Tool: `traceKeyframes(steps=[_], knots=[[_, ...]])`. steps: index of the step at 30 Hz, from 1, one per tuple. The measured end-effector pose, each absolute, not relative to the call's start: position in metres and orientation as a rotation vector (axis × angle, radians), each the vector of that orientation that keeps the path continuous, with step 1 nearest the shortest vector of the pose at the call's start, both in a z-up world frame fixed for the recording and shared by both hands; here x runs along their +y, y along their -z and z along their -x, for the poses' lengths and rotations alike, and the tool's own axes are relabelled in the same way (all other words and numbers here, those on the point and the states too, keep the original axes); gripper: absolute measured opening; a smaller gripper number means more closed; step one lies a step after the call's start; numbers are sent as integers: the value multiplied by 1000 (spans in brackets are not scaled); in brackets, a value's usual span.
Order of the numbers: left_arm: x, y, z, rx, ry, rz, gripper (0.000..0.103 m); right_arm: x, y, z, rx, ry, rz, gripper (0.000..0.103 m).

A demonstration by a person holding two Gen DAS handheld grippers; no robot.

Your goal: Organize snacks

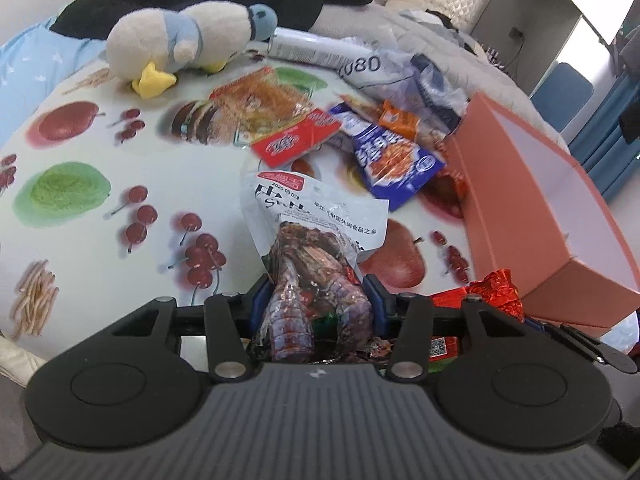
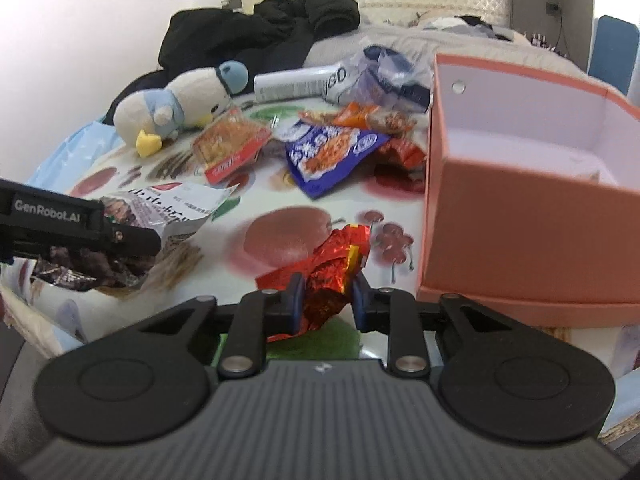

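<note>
Both tongs hold a snack packet over the fruit-printed worktop [image 2: 240, 208].

On the far left lies a plush penguin [image 2: 176, 108], and beside it a red packet [image 2: 232, 148] rests flat on the worktop. The left tongs [image 1: 316, 300] are closed on a white packet with dark meat [image 1: 316, 240], which stands up between the blue fingers [image 1: 256, 304]. In the middle a blue packet [image 2: 328, 156] lies near an orange packet [image 2: 356, 114]. The right tongs [image 2: 326, 300] are narrow and grip a crumpled red foil packet [image 2: 332, 264], low over the worktop. At the right stands an open pink box [image 2: 520, 216], just beside the foil packet.
</note>
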State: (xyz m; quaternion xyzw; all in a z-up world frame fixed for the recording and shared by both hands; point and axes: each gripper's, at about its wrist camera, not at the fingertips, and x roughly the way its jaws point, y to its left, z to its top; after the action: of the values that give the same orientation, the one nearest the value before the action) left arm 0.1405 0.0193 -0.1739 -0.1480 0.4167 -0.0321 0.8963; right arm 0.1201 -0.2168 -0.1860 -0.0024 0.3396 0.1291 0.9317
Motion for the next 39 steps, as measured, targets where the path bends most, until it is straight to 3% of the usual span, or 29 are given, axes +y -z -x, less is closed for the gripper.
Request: traceKeyframes(steps=[25,39], knots=[[-54,79,-99,754,217,237,54,-274,90,-66,535,-167,-122,26],[-120,65,-118,730,368,207,54,-333,68,-52,481,-43,-167,26]])
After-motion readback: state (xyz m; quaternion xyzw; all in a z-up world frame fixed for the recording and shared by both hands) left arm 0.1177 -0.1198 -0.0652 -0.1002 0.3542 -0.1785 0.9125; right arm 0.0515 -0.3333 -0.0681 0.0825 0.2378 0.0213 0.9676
